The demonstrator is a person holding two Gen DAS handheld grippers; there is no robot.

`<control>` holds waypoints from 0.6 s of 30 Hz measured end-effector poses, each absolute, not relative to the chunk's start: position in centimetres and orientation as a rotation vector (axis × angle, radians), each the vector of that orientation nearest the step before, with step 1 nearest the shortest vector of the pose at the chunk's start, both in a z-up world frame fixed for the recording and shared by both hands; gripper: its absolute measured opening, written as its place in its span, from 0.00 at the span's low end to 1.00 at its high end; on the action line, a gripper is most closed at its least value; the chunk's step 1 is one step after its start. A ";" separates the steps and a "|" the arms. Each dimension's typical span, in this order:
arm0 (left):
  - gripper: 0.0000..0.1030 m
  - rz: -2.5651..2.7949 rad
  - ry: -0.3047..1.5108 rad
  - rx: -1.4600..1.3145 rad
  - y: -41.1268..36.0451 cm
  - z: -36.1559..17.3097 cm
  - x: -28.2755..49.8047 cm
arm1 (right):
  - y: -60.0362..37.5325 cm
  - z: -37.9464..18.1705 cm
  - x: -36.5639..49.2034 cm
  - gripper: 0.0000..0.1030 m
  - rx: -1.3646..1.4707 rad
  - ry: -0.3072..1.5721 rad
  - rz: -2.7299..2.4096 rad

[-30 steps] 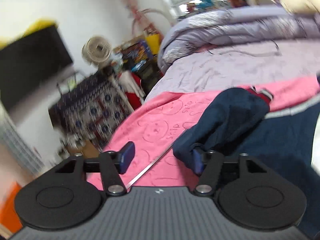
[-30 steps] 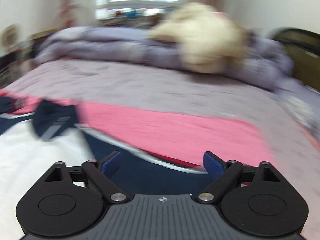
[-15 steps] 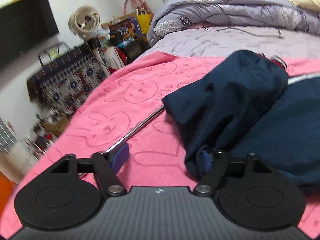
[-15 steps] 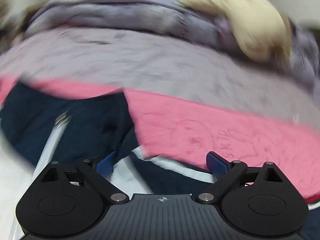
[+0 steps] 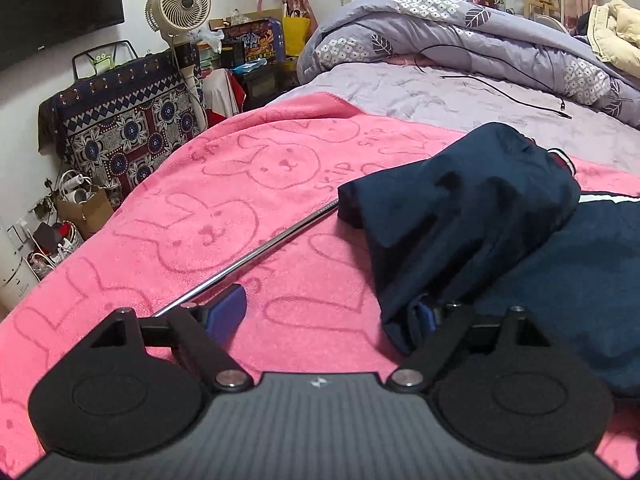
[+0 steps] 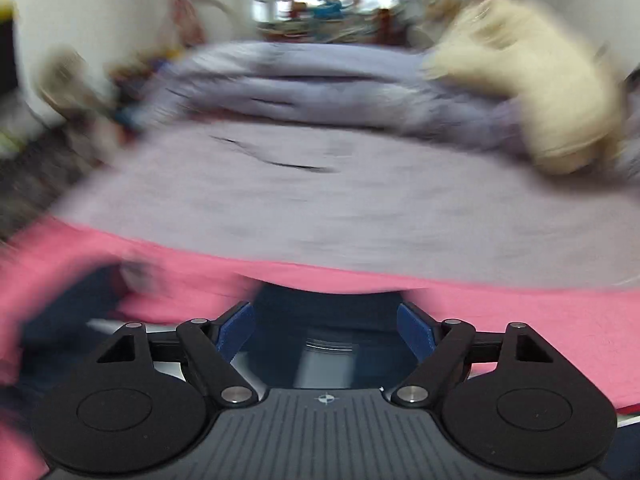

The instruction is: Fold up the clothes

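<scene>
A navy garment (image 5: 500, 232) with white and red trim lies on a pink rabbit-print towel (image 5: 240, 208) on the bed. Its sleeve is folded over the body. My left gripper (image 5: 324, 314) is open and low over the towel; the sleeve's edge drapes over its right fingertip (image 5: 424, 316). A thin metal rod (image 5: 256, 256) runs from the left finger to the sleeve. In the blurred right wrist view, my right gripper (image 6: 325, 328) is open above navy cloth (image 6: 332, 312) at the towel's near edge (image 6: 520, 312).
A lilac sheet (image 5: 440, 96) and a rolled lilac duvet (image 5: 460, 36) lie behind, with a black cable (image 5: 508, 92) and a cream jacket (image 5: 616, 36). Left of the bed stand a fan (image 5: 178, 4), a patterned cloth-covered stand (image 5: 120, 116) and floor clutter.
The left gripper has dropped closer to the towel, with the sleeve still over its right finger. The right gripper has swung fast across the bed towards the garment's middle.
</scene>
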State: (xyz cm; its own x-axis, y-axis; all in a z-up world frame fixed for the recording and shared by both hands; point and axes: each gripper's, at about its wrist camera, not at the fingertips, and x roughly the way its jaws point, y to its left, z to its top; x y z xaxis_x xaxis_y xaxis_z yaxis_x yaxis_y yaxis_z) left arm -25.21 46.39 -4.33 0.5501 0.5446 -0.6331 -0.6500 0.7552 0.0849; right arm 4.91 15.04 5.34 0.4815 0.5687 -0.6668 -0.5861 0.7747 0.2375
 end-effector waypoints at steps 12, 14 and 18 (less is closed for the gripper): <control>0.85 0.578 0.684 -0.258 46.0 -2.8 -30.0 | 36.7 -4.3 3.1 0.66 0.261 1.175 0.929; 0.89 0.577 0.671 -0.303 46.5 -3.3 -30.8 | 39.1 -2.4 0.9 0.66 0.212 1.128 1.053; 0.90 0.601 0.655 -0.259 45.5 -3.9 -31.3 | 44.4 1.0 -4.0 0.71 0.110 1.093 1.298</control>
State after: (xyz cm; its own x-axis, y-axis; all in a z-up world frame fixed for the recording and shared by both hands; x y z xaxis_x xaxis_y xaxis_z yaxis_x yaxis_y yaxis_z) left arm -31.33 45.46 -3.93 0.6327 0.4396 -0.6375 -0.5974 0.8009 -0.0407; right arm -4.04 44.42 1.03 -0.1243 0.8039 -0.5816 -0.7103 0.3372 0.6179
